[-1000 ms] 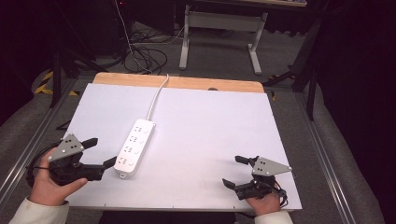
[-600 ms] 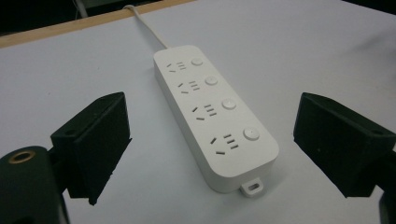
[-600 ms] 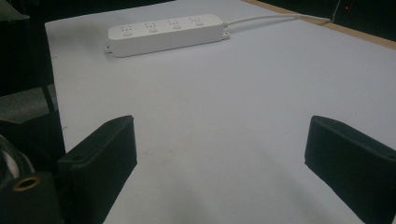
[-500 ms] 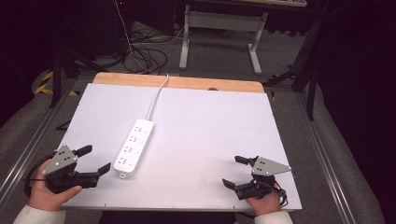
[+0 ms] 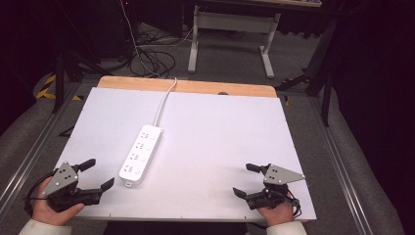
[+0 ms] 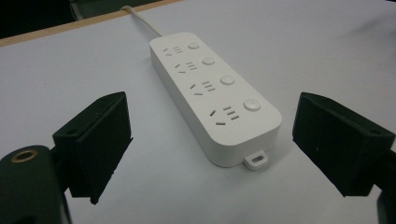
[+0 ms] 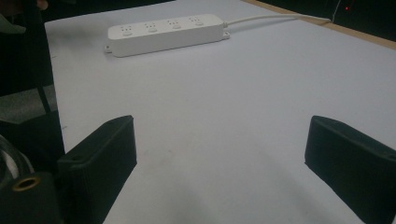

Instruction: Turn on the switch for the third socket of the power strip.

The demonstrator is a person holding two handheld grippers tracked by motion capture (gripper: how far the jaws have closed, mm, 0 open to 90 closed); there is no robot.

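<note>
A white power strip (image 5: 140,154) with several sockets lies on the white table (image 5: 210,132), left of centre, its cord (image 5: 163,103) running off the far edge. My left gripper (image 5: 97,174) rests at the table's near left corner, open, jaws apart and empty. In the left gripper view the power strip (image 6: 214,93) lies just beyond and between the jaws, its near end with a small mounting tab. My right gripper (image 5: 247,180) sits open and empty at the near right edge. The right gripper view shows the power strip (image 7: 166,33) far off across bare table.
The table has a wooden strip (image 5: 186,87) along its far edge. Cables (image 5: 147,54) lie on the floor beyond it, next to a metal stand (image 5: 230,29). Grey padded surfaces flank the table on both sides.
My left gripper has drawn back from the power strip's near end toward the table's near left corner. The right gripper has stayed put.
</note>
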